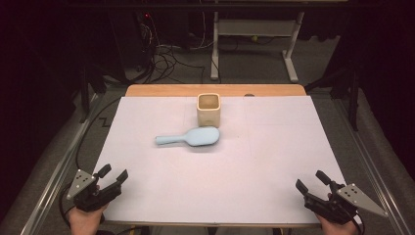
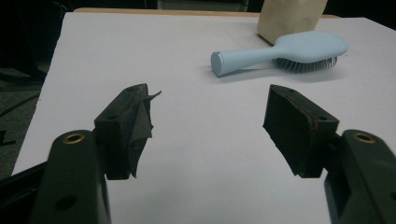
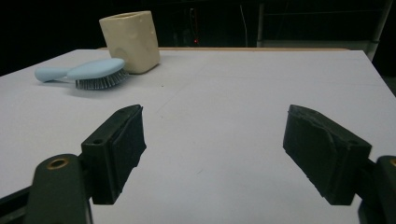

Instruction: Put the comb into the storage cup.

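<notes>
left gripper [image 1: 113, 175] sits at the near left corner of the white table [image 1: 274, 161], jaws wide with nothing between them. right gripper [image 1: 311, 183] rests at the near right corner, jaws also wide and empty. well beyond both, a light blue hairbrush [image 1: 190, 137] lies bristles down, handle pointing left, just in front of a cream cup [image 1: 208, 108] near the far edge.

My brush [image 1: 191, 137] is pale blue all over, with grey bristles under its head. The cup [image 1: 208, 108] behind it is plain cream. My worktop [image 1: 254, 161] is white, with a light wood strip along its far edge. My left gripper [image 1: 113, 176] and right gripper [image 1: 310, 182] are black, each topped by a grey plate.
</notes>
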Demonstrator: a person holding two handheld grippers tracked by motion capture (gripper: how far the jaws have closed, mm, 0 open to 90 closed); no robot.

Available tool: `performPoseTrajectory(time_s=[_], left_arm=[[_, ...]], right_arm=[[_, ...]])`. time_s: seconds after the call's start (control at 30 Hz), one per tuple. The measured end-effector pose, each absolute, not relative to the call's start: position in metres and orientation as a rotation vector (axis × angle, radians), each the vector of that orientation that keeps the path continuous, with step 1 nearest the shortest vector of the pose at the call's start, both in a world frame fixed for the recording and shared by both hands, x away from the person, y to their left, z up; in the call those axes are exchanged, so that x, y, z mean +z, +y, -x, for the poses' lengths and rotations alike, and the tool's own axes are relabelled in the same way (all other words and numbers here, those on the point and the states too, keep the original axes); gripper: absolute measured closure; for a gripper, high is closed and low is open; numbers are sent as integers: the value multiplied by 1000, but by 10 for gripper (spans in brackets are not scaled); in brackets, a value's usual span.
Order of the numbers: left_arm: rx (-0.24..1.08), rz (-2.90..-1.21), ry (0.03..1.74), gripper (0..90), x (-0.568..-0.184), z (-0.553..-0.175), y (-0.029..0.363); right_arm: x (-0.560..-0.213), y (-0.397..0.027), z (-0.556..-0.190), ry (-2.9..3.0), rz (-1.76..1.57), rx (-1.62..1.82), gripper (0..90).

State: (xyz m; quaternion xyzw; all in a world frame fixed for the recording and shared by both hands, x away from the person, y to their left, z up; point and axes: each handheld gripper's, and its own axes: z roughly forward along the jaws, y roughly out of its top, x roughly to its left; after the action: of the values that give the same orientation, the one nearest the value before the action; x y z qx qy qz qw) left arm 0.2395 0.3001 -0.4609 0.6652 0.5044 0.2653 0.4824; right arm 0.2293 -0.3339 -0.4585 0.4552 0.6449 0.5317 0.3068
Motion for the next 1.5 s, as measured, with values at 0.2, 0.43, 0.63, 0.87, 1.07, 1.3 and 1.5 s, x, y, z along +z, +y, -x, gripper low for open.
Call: performPoseTrajectory(time_s=[0.2,0.43,0.63,0.87,1.07,1.3,1.5], left_arm=[[650,-1606,1233,331,-460,-236,302],[662,-1610,1223,329,-459,-235,301],[657,-1610,1215,330,-457,-235,300],[661,-1606,1207,333,-453,-235,298],[669,-1621,1205,327,-454,-235,295],[649,-1616,1206,317,-452,-236,295],[637,-1611,1201,317,-451,-237,294]], right_arm=[[-458,-333,-229,1710,-1197,1406,216],[-458,-333,-230,1707,-1206,1412,217],[-458,-334,-229,1707,-1204,1412,217],[-458,-334,-229,1702,-1206,1413,217],[-458,-334,-229,1702,-1205,1416,218],[-458,-334,-229,1703,-1205,1417,219],[-458,-334,-229,1703,-1207,1417,218]])
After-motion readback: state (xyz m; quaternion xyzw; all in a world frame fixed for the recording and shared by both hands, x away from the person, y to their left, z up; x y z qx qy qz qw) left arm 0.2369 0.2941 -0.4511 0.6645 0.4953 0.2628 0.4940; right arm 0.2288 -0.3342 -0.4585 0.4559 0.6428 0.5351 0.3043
